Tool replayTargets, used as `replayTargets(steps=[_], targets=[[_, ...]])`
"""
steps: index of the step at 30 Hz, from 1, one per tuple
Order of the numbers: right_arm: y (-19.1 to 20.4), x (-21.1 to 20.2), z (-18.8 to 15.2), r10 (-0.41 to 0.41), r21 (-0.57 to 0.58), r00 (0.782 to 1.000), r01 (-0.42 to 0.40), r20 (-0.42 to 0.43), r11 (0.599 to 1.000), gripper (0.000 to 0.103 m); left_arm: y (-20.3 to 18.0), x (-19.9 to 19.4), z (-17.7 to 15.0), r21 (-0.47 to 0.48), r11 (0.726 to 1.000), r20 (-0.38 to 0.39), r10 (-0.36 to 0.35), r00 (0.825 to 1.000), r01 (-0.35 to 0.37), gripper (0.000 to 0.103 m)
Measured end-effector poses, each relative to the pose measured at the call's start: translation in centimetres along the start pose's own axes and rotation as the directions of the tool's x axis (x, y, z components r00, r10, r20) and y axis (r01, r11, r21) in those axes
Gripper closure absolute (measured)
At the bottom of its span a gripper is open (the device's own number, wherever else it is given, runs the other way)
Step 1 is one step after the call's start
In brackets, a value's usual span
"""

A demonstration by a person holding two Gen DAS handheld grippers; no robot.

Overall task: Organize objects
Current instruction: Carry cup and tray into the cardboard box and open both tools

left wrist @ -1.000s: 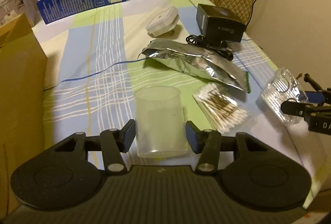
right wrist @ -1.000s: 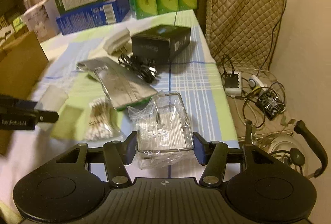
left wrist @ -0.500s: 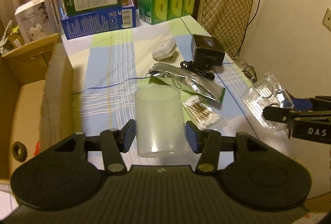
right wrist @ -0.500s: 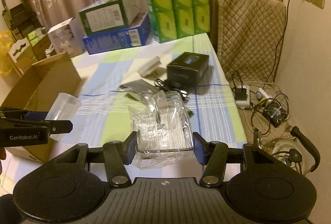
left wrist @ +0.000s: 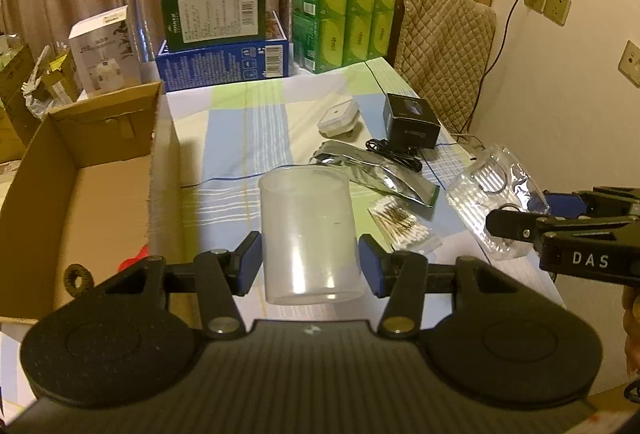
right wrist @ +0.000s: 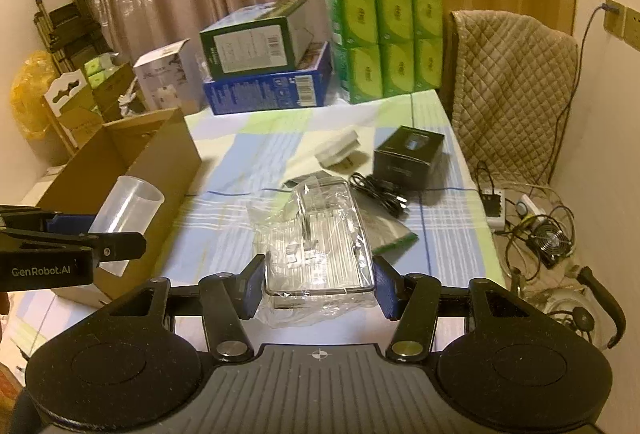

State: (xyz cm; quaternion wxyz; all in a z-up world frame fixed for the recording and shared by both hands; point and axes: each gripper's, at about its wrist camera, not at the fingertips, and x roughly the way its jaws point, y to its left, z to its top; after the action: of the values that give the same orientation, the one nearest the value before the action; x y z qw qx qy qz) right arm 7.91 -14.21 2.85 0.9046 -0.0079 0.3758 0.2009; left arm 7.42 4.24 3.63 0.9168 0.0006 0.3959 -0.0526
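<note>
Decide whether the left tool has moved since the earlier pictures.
Yes. The left tool, clamped on the plastic cup, has risen and drawn back: the cotton swabs look farther, and the cardboard box now shows.

Both wrist fisheyes up high, angled down over the table [left wrist: 248, 121] toward the stacked boxes at 12 o'clock. Shared: black box [left wrist: 412, 119] [right wrist: 408, 157], cardboard carton [left wrist: 80, 201] [right wrist: 132, 161].

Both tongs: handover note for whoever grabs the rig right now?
Left tongs: shut on the translucent cup, held above the table.
Right tongs: shut on the clear wrapped box, also in the air.
On the table: swab pack, foil pouch, black box with cable, white container.
Cardboard box, left of the table, open; likely drop spot.
Left: place both, then the rest.
</note>
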Motion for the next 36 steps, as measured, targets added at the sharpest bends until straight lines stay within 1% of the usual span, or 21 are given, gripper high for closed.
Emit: replayTargets(steps=[14,21,31,36], targets=[[3.6,0.6,1.4,0.053,-0.050,0.999,-0.053,0.009,0.997,0.051,2.7,-2.1,0.2,-0.029,0.999,0.026,0.028,0.999,-0.027,0.056],[6.1,1.1,2.5,0.085,-0.089,0.996,-0.084,0.014,0.992,0.051,4.7,-3.1,0.5,-0.036,0.998,0.032,0.052,0.998,-0.050,0.056],[11.9,3.4,3.9,0.171,-0.159,0.985,-0.169,0.000,0.973,0.051,10.0,-4.9,0.4,-0.072,0.990,0.036,0.127,0.991,-0.124,0.056],[14.7,5.4,4.2,0.212,-0.187,0.977,-0.214,-0.031,0.959,0.051,13.2,-5.1,-0.1,-0.084,0.981,0.018,0.176,0.984,-0.174,0.056]])
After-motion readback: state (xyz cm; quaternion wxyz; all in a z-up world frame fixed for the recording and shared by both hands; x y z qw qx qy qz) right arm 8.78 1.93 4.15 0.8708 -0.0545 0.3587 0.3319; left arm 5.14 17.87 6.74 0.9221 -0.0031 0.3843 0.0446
